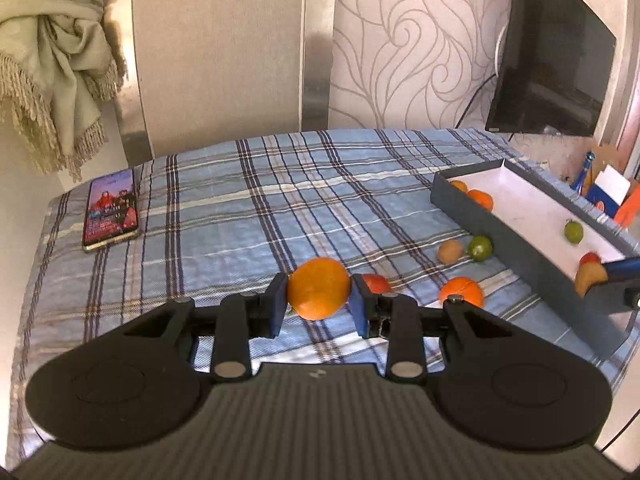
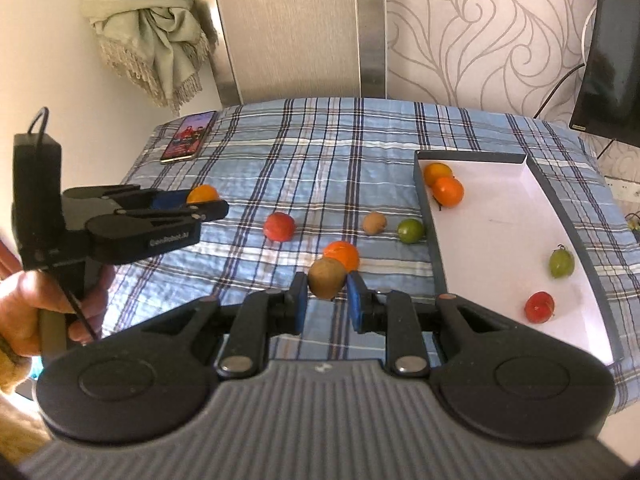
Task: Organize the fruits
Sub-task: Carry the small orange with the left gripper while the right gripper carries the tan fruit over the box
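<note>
**Two fruits gripped above a plaid-covered table**

Left gripper (image 1: 319,295) clamped on a large orange (image 1: 319,294), held over the blue plaid tablecloth (image 1: 248,200). Right gripper (image 2: 327,286) clenched on a brown kiwi (image 2: 327,283), just left of the tray's near end. Seen from the right wrist view, left gripper (image 2: 208,204) off to the left, gripped by a bare hand (image 2: 24,316), orange (image 2: 203,193) showing between its fingers.

Loose on the cloth: a red fruit (image 2: 279,227), a small orange (image 2: 341,255) just behind the held kiwi, a second kiwi (image 2: 375,223) and, beside it, a green fruit (image 2: 410,231) close against the tray wall.

Shallow grey tray (image 2: 434,248) with a white floor along the right side of the table. Inside: two oranges (image 2: 444,186) touching at the far left corner, a green fruit (image 2: 561,263) near the right wall, a red fruit (image 2: 539,307) nearer the camera.

At the far left corner of the cloth, a smartphone (image 1: 110,209) lying flat, screen lit. Behind the table, a plain beige panel flanked by silvery strips (image 1: 318,40), then wallpaper with swirling lines (image 1: 412,48). A fringed pale-green curtain (image 1: 52,60) knotted at the upper left. A dark television (image 1: 552,56) against the right wall, cables trailing beneath. Past the tray, a blue bottle (image 1: 585,172) and cardboard boxes (image 1: 616,196).
</note>
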